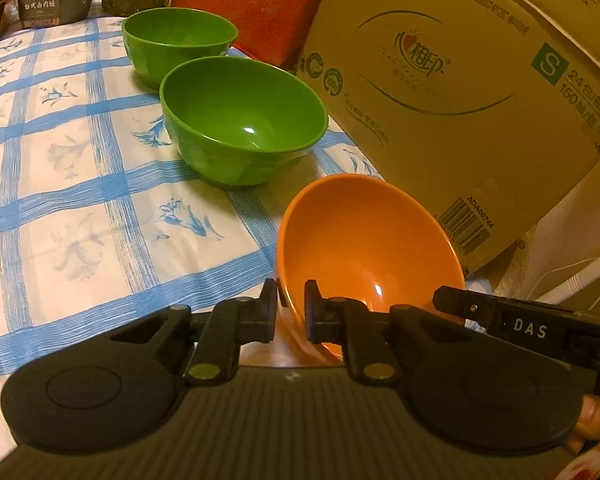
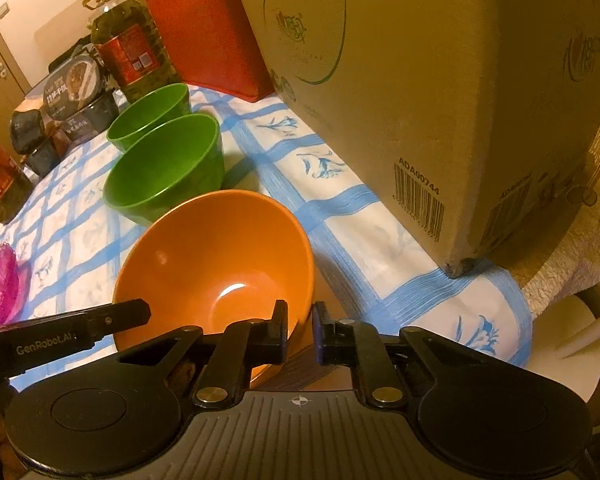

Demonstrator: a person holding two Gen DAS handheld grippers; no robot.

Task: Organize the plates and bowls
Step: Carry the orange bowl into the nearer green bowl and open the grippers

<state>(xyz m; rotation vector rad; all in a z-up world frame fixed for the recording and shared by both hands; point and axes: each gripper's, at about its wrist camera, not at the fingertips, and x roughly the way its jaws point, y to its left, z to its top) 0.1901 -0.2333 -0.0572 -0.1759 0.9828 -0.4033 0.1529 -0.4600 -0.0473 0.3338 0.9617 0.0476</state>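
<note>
Fingers of both grippers are clamping 1 orange bowl (image 1: 364,240) rim.
Left gripper (image 1: 291,304) is pinching the lower-left rim; right gripper (image 2: 300,322) is pinching the lower-right rim.

The cardboard box (image 1: 452,92) is carrying a green square with "S", the figures "24" and "150" beside it, and "ADA00744" over a barcode at its lower corner. Left of the box, the right gripper (image 1: 448,300) is showing "DAS" on its side, while the left gripper (image 2: 132,314) is showing "GenRobot.AI".
</note>
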